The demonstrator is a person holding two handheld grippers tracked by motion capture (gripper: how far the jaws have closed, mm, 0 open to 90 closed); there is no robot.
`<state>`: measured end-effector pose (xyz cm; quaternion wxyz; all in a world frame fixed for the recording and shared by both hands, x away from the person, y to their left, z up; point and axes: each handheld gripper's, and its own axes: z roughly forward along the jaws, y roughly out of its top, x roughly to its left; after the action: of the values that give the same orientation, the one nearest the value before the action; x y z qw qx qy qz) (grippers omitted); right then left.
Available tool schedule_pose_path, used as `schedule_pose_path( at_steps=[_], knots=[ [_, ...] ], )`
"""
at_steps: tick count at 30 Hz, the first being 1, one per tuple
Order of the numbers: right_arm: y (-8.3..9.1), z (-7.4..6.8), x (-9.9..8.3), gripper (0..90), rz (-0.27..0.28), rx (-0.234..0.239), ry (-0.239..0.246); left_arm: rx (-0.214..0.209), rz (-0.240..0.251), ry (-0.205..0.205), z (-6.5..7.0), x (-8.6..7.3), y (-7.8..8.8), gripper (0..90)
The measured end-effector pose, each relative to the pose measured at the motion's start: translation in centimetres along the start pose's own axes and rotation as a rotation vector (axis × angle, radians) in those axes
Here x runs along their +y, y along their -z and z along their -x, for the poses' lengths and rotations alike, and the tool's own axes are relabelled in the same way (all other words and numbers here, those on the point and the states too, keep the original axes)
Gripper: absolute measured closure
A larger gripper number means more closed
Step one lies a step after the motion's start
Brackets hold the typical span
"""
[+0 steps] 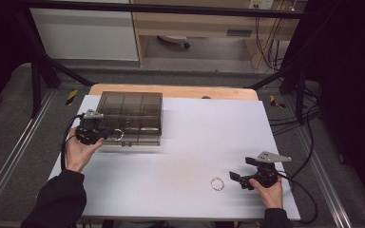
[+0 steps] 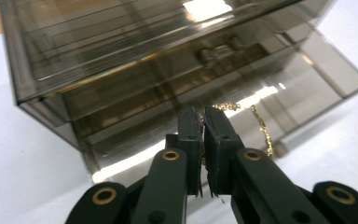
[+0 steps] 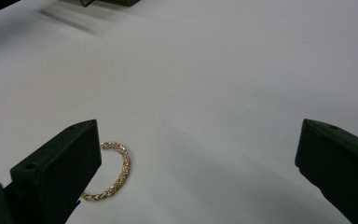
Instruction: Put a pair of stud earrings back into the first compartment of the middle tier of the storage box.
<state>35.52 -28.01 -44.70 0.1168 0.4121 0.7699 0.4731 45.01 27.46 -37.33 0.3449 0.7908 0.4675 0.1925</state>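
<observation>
A smoky see-through organiser box point(image 1: 130, 118) with inner compartments stands at the back left of the white table point(image 1: 195, 133). My left gripper point(image 1: 110, 134) is at the box's front edge, shut on a thin gold chain point(image 1: 119, 135). In the left gripper view the jaws point(image 2: 203, 114) meet, and the chain point(image 2: 261, 126) hangs from their tips to the right, in front of the box point(image 2: 121, 60). My right gripper point(image 1: 237, 179) rests open near the front right. A twisted gold bracelet point(image 1: 217, 184) lies just left of it. In the right gripper view the bracelet point(image 3: 116, 170) lies partly behind the left jaw of the gripper point(image 3: 198, 149).
The wooden table edge point(image 1: 171, 90) runs behind the white surface. Black frame bars point(image 1: 43, 71) and cables point(image 1: 309, 142) flank the table. A person's sleeve point(image 1: 59, 199) comes in at the bottom left.
</observation>
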Motion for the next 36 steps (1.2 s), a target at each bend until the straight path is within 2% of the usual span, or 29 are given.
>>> schedule_pose_path(
  at_steps=[4, 11, 20, 25, 30, 34, 36],
  knots=[
    [0.0, 0.0, 0.0, 0.7, 0.002, 0.000, 0.001, 0.030, -0.007, -0.001, -0.8, -0.2, -0.7, 84.6],
    [0.0, 0.0, 0.0, 0.7, 0.005, 0.000, 0.000, 0.055, -0.026, 0.026, -1.7, -0.7, -1.7, 84.6],
    [0.0, 0.0, 0.0, 0.7, 0.005, -0.001, 0.001, 0.072, -0.050, 0.047, -2.8, -1.8, -2.2, 84.6],
    [0.0, 0.0, 0.0, 0.7, 0.002, 0.000, 0.002, 0.070, -0.057, 0.053, -2.8, -1.9, -2.4, 83.9],
    [0.0, 0.0, 0.0, 0.7, 0.006, 0.000, 0.000, 0.083, -0.032, 0.046, -2.4, -1.7, -2.0, 69.6],
    [0.1, 0.0, 0.0, 0.7, 0.006, 0.002, -0.005, 0.059, -0.003, 0.051, -1.8, -1.5, -1.3, 57.5],
    [0.1, 0.0, 0.0, 0.7, 0.006, 0.001, -0.003, 0.037, -0.009, 0.039, -1.3, -1.4, -1.0, 51.1]
  ],
)
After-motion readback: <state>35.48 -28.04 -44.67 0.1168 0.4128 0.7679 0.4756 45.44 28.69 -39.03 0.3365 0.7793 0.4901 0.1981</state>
